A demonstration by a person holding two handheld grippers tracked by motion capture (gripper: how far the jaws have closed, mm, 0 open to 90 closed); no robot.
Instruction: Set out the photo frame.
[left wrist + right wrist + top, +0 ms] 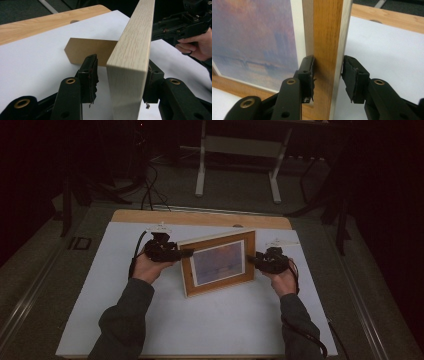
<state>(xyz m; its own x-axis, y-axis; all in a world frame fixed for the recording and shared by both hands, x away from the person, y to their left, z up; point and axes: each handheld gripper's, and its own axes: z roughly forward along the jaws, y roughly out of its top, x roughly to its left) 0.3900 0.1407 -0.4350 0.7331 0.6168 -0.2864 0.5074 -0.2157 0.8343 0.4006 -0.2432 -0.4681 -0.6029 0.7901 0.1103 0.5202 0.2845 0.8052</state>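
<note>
Wooden, rectangular picture frame (219, 262) with a pale sunset print is standing upright mid-table on white paper (150, 320). The left gripper (118, 75) is straddling one side edge with a gap at one pad; the right gripper (327, 75) is clasping the other. Judging by this, it's being released: next, backing both off without tipping it.

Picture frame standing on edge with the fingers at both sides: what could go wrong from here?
1. In the left gripper view, the left gripper has a gap between one pad and the picture frame, so that side is not clamped; the frame could tip.
2. The brown back stand looks only partly swung out and may not prop it.
3. The right gripper seems to touch only at the front face, a marginal hold; the frame could slide on the white sheet.
</note>
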